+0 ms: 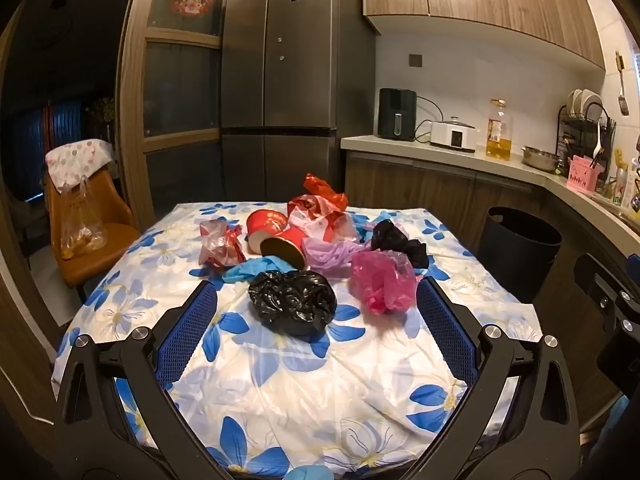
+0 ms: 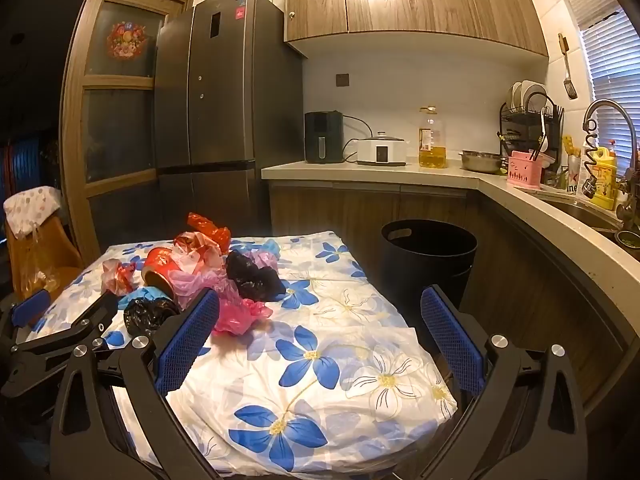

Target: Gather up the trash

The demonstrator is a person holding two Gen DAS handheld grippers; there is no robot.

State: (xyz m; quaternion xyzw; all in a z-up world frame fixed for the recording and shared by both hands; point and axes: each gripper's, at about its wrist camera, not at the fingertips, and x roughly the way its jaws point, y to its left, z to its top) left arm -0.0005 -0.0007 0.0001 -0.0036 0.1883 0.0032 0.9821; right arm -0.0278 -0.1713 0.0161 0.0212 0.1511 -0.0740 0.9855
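Crumpled trash lies on a table with a blue-flowered cloth [image 1: 280, 380]: a black plastic bag [image 1: 292, 302], a pink bag [image 1: 382, 282], a second black bag [image 1: 396, 242], a lilac bag [image 1: 330, 254], red paper cups [image 1: 276, 234] and red-and-white bags [image 1: 320, 212]. My left gripper [image 1: 318, 294] is open, its blue pads either side of the near black bag without touching it. My right gripper [image 2: 320, 300] is open over bare cloth, right of the pile [image 2: 224, 276]. The left gripper's arm [image 2: 80, 320] shows at the right wrist view's left edge.
A black waste bin [image 2: 428, 256] stands on the floor beyond the table's right corner, below the kitchen counter [image 2: 400, 170]. A fridge [image 1: 280, 80] is behind the table. An orange chair [image 1: 88, 232] with a hanging bag sits at the left.
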